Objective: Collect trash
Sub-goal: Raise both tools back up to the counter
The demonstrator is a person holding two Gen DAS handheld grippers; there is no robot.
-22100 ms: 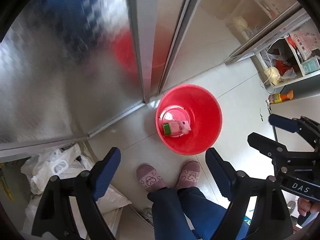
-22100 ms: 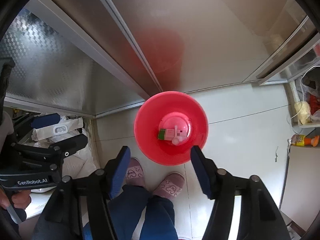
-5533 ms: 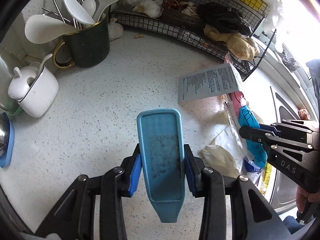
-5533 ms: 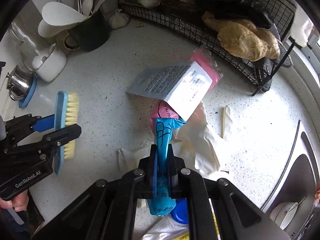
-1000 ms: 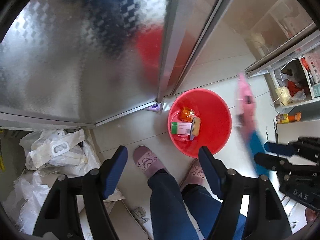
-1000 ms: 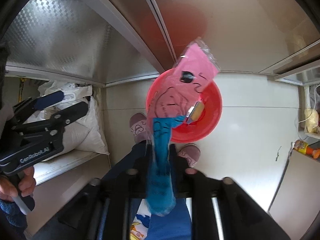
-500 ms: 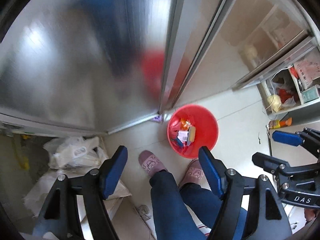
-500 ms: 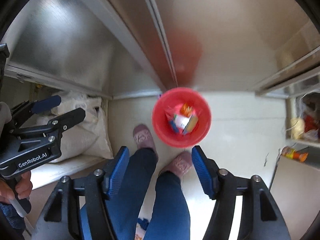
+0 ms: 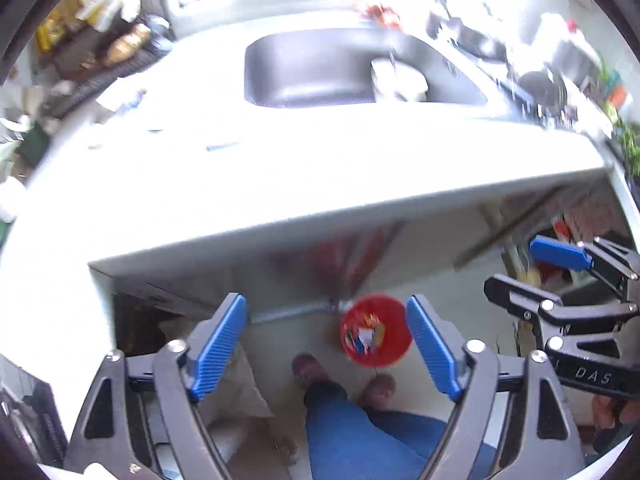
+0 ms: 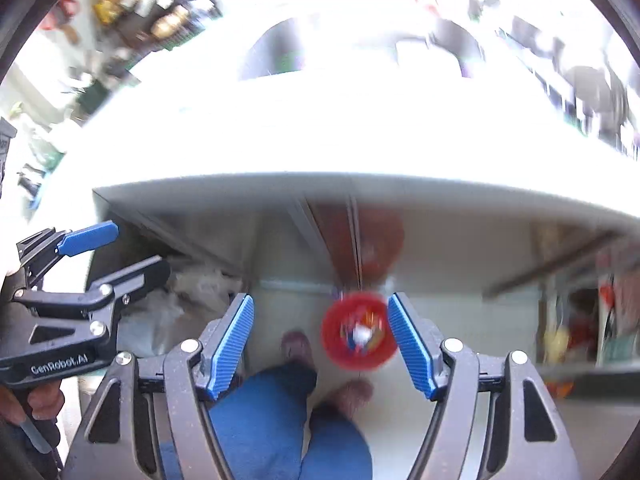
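Red bin on the floor, both grippers empty above it.

The red bin (image 9: 376, 330) stands on the floor below the worktop (image 9: 280, 184), holding a blurred heap of mixed trash (image 9: 362, 334). The left gripper (image 9: 326, 346) and right gripper (image 10: 320, 346) are both opening, with nothing between their jaws.

My left claw (image 9: 326, 346) sits at the lower middle of its own view, blue pads (image 9: 218, 346) spread wide and opening further, nothing between them. My right claw (image 10: 320, 348) fills the bottom of its view, pads apart and opening too, likewise empty. Both point steeply down past my blue-trousered legs (image 9: 360, 432) and slippered feet (image 10: 297, 345). My left hand (image 10: 34, 404) grips its handle at lower left.
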